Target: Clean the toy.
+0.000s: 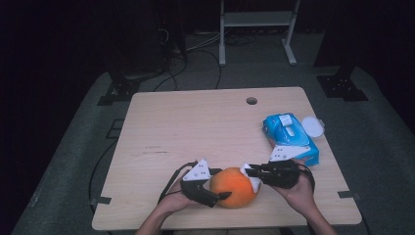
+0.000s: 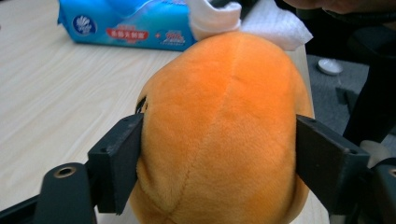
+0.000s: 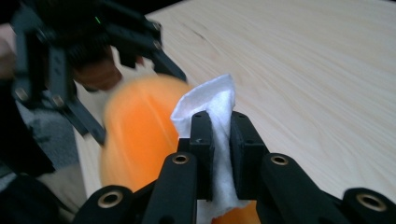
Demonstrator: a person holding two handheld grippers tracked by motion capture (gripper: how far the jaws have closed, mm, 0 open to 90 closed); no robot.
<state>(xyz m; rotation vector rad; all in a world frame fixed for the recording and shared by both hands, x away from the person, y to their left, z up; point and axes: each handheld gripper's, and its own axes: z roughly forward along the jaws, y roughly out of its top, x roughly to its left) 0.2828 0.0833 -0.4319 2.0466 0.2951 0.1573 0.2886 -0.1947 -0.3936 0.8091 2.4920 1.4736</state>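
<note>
An orange plush ball (image 1: 234, 187) rests near the table's front edge. My left gripper (image 1: 211, 190) is shut on it, one black jaw pressing each side of the orange plush ball (image 2: 224, 130). My right gripper (image 1: 248, 172) comes in from the right, shut on a folded white wipe (image 3: 214, 116) that lies against the top right of the ball (image 3: 135, 130). In the left gripper view that white wipe (image 2: 219, 18) shows at the ball's far edge.
A blue pack of wet wipes (image 1: 289, 137) lies on the wooden table (image 1: 195, 127) at the right, with a white round lid (image 1: 313, 126) beside it. A cable hole (image 1: 251, 101) sits near the far edge. Dark stands ring the table on the floor.
</note>
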